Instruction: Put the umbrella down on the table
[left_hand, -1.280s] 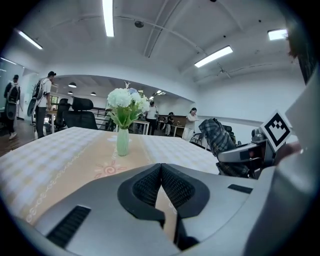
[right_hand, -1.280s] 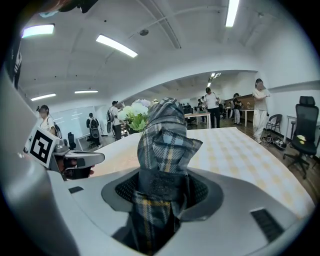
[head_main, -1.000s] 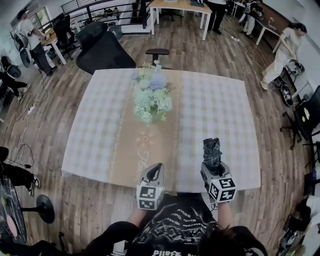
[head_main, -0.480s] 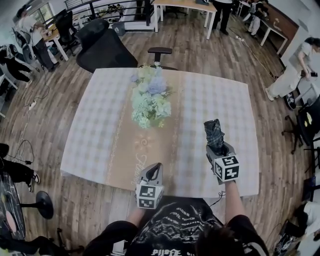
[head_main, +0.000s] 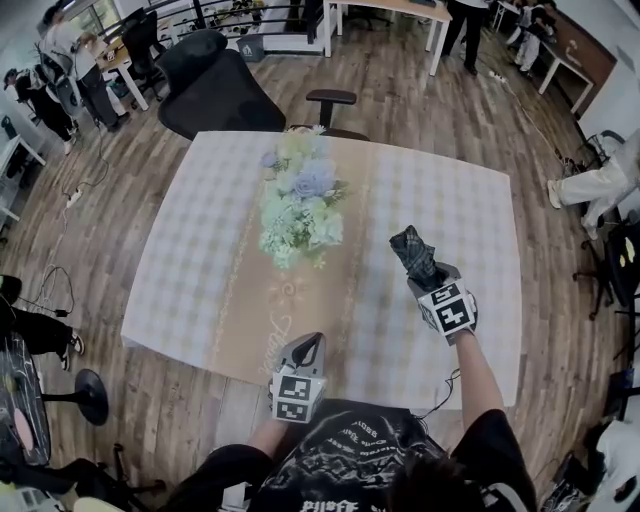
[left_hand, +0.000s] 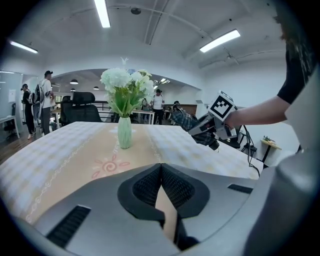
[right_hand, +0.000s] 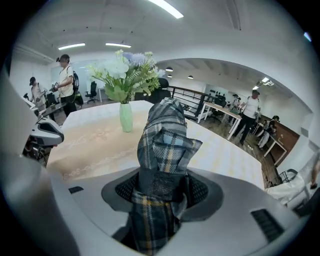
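Open office, wood floor. Checked-cloth surface (head_main: 200, 260) w/ beige runner (head_main: 262, 330) down the middle. Vase of pale flowers (head_main: 298, 205) stands on the runner toward the far end. Black office chair (head_main: 215, 90) behind far edge, people at desks in bg.

Right tongs (head_main: 428, 276) pinching folded plaid umbrella (head_main: 413, 252) around mid-length, pads tight on fabric both sides. Umbrella's upper part sticks out past the tips, tilted up and toward the flowers. Umbrella is held in air over right half of surface, right of vase and well apart from it. Left gripper view shows it clear of the cloth, not touching.

Left tongs (head_main: 306, 350) pressed together at tips, nothing between, low over near edge of surface by the runner's end. Person's forearm (head_main: 480, 375) behind right tongs.
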